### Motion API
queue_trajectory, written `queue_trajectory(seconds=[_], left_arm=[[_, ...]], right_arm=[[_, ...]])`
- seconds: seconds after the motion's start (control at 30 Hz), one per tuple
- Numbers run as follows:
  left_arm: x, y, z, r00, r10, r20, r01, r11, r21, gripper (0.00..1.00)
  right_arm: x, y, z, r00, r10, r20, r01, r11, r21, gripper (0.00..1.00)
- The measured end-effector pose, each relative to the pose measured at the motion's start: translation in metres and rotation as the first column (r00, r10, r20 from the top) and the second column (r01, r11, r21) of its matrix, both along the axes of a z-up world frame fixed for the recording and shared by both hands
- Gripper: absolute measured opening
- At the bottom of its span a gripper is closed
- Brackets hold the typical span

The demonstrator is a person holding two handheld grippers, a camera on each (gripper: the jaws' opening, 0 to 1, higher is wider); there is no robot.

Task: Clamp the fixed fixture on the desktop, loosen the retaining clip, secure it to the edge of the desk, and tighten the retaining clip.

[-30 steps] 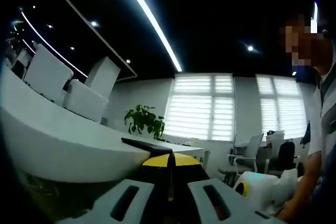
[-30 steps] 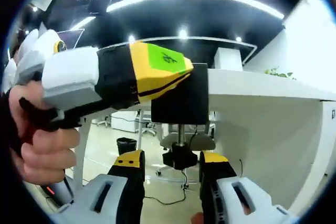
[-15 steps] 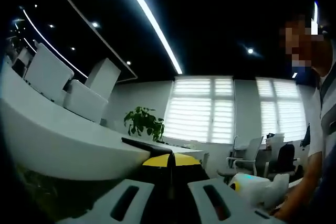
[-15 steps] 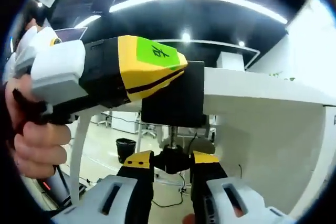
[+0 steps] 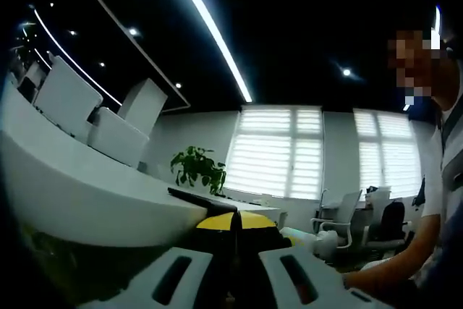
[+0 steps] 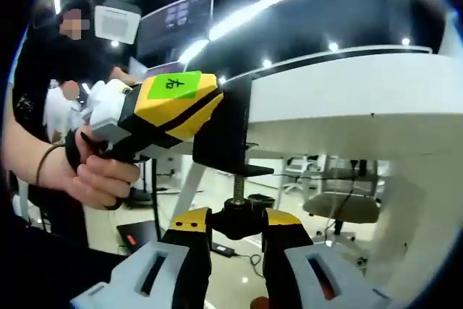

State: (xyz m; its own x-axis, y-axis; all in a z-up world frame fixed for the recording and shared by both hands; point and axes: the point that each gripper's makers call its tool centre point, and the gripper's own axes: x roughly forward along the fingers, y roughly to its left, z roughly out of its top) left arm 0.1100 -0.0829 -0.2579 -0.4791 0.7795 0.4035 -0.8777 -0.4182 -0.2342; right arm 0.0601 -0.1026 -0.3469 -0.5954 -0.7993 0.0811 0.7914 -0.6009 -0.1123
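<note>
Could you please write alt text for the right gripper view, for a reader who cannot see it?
The right gripper, its yellow-tipped jaws rising from below, is closed on the black screw knob under a black clamp fixture set on the edge of a white desk. From the left, a hand holds the left gripper on the fixture's upper part.

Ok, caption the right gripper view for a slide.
Right gripper grips the clamp's knob under the desk edge while the left gripper holds the black fixture.

The desk [image 6: 347, 99] top looks smooth, glossy white. The clamp [image 6: 221, 139] is matt black, with a threaded metal screw [image 6: 237, 192].
</note>
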Motion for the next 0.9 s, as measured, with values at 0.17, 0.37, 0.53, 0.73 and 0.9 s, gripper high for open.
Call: queue_trajectory(seconds=[0.17, 0.37, 0.53, 0.73, 0.9], left_arm=[[0.001, 0.001, 0.0, 1.0, 0.001, 0.001, -0.001, 1.0, -0.006, 0.02], [0.003, 0.002, 0.0, 1.0, -0.002, 0.0, 0.002, 1.0, -0.008, 0.02], [0.004, 0.003, -0.001, 1.0, -0.001, 0.001, 0.001, 1.0, -0.004, 0.02], [0.006, 0.004, -0.001, 1.0, 0.001, 0.002, -0.001, 1.0, -0.009, 0.02], [0.007, 0.004, -0.001, 1.0, 0.002, 0.0, -0.002, 1.0, -0.01, 0.02]], right_arm=[[-0.002, -0.002, -0.003, 0.995, 0.092, 0.032, -0.09, 0.995, -0.037, 0.25], [-0.003, -0.004, -0.004, 0.988, 0.144, 0.064, -0.139, 0.987, -0.077, 0.26], [-0.005, 0.002, -0.007, 0.996, 0.041, 0.074, -0.035, 0.997, -0.075, 0.27], [0.009, 0.013, -0.01, 0.987, -0.16, 0.03, 0.162, 0.981, -0.109, 0.48], [0.017, 0.027, -0.019, 0.885, -0.46, 0.072, 0.466, 0.877, -0.116, 0.48]])
